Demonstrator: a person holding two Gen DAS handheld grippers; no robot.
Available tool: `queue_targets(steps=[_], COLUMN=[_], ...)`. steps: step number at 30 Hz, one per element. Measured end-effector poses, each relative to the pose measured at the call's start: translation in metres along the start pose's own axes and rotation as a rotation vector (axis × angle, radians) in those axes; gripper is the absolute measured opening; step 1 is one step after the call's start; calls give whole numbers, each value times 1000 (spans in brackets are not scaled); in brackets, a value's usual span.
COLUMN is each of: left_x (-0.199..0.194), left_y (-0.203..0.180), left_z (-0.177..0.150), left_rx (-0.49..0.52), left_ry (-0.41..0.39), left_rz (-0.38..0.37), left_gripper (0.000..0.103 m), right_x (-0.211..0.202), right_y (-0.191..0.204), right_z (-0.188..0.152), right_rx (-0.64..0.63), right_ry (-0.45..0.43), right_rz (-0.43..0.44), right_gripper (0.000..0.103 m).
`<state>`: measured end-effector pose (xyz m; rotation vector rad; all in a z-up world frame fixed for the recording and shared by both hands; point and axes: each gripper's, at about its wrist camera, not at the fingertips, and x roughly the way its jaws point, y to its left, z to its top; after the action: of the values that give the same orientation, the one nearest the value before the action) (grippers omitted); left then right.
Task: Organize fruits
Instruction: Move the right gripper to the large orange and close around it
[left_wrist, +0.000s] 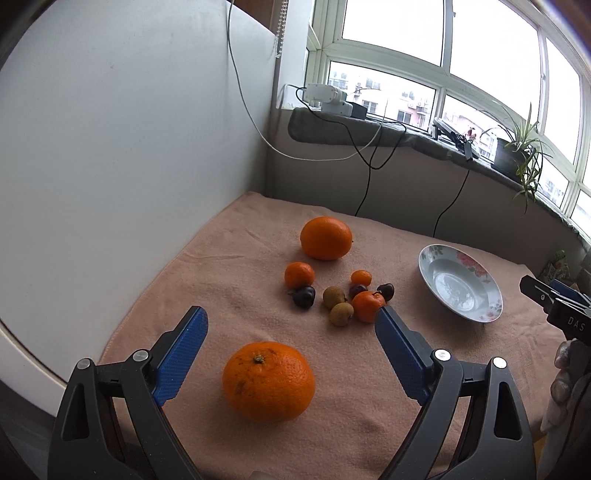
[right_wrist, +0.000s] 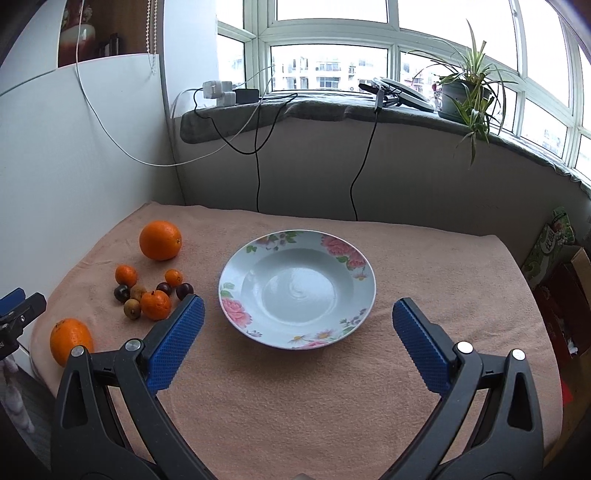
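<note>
The left claw (left_wrist: 291, 321) stands wide apart, holding nothing, above a large orange (left_wrist: 268, 381) on the pink-towelled table (left_wrist: 229, 258). The right claw (right_wrist: 297, 310) gapes equally, empty, before the bare floral plate (right_wrist: 236, 314). Small tangerines (right_wrist: 155, 305), brown fruits (left_wrist: 334, 296) and dark fruits (left_wrist: 303, 296) cluster left of the plate, another large orange (right_wrist: 160, 240) behind them.

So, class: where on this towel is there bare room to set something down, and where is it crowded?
Free: the towel between the plate and the right gripper, and right of the plate. Crowded: the small-fruit cluster left of the plate, between the two big oranges.
</note>
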<state>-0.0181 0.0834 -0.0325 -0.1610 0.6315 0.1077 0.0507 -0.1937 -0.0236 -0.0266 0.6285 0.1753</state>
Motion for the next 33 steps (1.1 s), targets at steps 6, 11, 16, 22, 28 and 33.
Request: queue_targets(steps=[6, 11, 16, 22, 28, 33], left_x=[0, 3, 4, 3, 6, 11], left_y=[15, 27, 31, 37, 41, 40], left_z=[-11, -20, -29, -36, -44, -49], left_rx=[-23, -41, -46, -56, -73, -76], left_ry=[32, 65, 85, 97, 121, 139], left_rz=[25, 25, 33, 17, -21, -40], left_gripper=[92, 92, 92, 92, 92, 91], right_x=[17, 31, 45, 59, 71, 79], right_y=[32, 63, 90, 117, 143, 163], right_z=[2, 4, 5, 1, -5, -12], right_rx=[-59, -107, -148, -174, -211, -251], right_ry=[41, 98, 153, 235, 291, 327], right_rz=[125, 260, 360, 458, 514, 552], right_gripper=[103, 103, 103, 103, 103, 103])
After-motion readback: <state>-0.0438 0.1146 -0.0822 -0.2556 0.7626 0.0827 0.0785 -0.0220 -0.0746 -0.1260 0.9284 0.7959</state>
